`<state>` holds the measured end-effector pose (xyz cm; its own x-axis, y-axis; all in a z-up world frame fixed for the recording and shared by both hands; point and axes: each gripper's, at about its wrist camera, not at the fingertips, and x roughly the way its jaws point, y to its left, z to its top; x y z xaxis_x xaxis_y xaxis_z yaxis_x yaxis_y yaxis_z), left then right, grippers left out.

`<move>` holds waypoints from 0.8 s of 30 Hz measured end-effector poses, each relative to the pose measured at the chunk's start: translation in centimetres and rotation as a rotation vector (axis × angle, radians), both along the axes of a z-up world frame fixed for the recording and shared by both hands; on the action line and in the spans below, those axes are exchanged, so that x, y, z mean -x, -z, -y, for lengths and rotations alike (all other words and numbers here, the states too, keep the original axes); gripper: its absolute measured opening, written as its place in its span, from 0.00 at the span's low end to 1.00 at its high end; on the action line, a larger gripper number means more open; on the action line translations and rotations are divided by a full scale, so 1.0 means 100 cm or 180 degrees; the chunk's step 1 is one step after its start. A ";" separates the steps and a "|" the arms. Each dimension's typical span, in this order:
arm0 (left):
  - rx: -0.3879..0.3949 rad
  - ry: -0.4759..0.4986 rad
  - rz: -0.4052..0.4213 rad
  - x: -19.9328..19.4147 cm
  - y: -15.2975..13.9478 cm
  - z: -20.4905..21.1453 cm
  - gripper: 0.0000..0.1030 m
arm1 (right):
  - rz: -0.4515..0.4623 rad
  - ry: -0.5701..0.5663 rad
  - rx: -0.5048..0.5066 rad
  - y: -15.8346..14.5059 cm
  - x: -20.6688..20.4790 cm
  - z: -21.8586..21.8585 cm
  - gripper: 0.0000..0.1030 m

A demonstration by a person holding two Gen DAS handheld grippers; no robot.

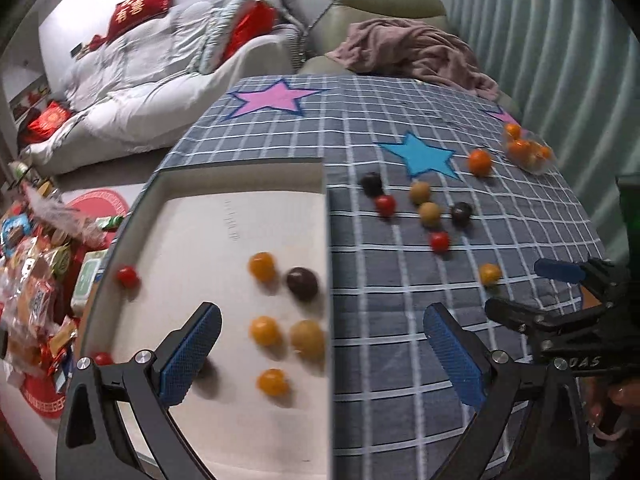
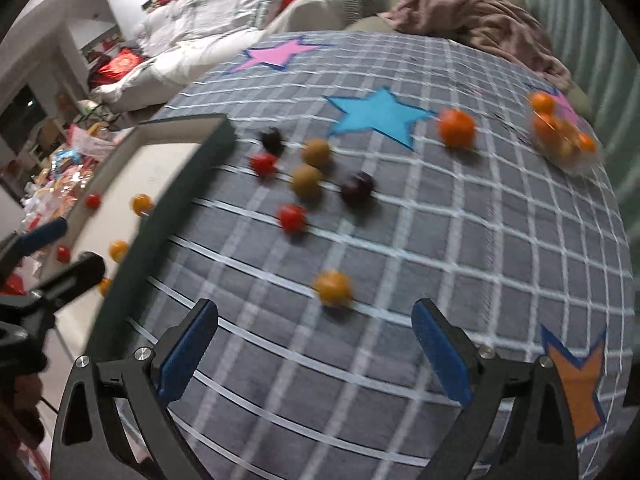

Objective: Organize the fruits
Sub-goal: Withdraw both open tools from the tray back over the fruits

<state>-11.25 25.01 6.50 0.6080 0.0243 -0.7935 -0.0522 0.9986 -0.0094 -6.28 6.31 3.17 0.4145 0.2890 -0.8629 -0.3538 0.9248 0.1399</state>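
Note:
A shallow white box [image 1: 240, 168] sits on the left of the checked tablecloth; it holds several small fruits, among them yellow ones [image 1: 262, 266] and a dark plum [image 1: 302, 283]. My left gripper [image 1: 322, 336] is open and empty above the box's right edge. Loose fruits lie on the cloth: red tomatoes [image 2: 292, 217], brown ones [image 2: 306, 180], dark plums [image 2: 357, 187], an orange [image 2: 457, 128]. A yellow fruit [image 2: 333, 288] lies just ahead of my right gripper [image 2: 314, 334], which is open and empty. The box also shows in the right wrist view [image 2: 132, 148].
A clear bag of oranges [image 2: 564, 136] lies at the table's far right. A sofa with bedding [image 1: 152, 68] and a chair with a pink blanket [image 1: 416, 52] stand behind the table. Snack packets [image 1: 32, 280] crowd the floor at left.

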 end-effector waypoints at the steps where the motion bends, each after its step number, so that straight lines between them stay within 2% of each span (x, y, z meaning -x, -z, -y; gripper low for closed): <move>1: 0.0000 0.0025 -0.0011 -0.002 0.000 0.006 0.98 | -0.0002 0.0019 0.0016 0.002 0.001 0.003 0.95; 8: -0.0053 0.0179 -0.0081 -0.024 0.007 0.046 0.98 | 0.0125 -0.0010 0.0125 0.014 0.008 0.013 0.95; 19: -0.0143 0.0236 -0.0319 -0.073 0.034 0.080 0.98 | 0.0233 -0.0169 0.0068 0.017 0.003 0.009 0.95; 20: -0.0141 0.0234 -0.0339 -0.077 0.036 0.082 0.96 | 0.0234 -0.0176 0.0062 0.017 0.002 0.008 0.95; 21: -0.0139 0.0239 -0.0358 -0.081 0.038 0.085 0.85 | 0.0240 -0.0187 0.0056 0.017 0.002 0.008 0.95; 22: -0.0145 0.0250 -0.0402 -0.085 0.041 0.087 0.80 | 0.0241 -0.0199 0.0048 0.017 0.001 0.009 0.95; 24: -0.0149 0.0252 -0.0465 -0.091 0.047 0.091 0.80 | 0.0240 -0.0199 0.0029 0.017 0.001 0.010 0.95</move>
<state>-2.15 15.90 1.81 0.4878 0.0200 -0.8727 0.0293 0.9988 0.0393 -6.38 5.35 1.48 0.4596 0.3087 -0.8327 -0.4200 0.9017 0.1024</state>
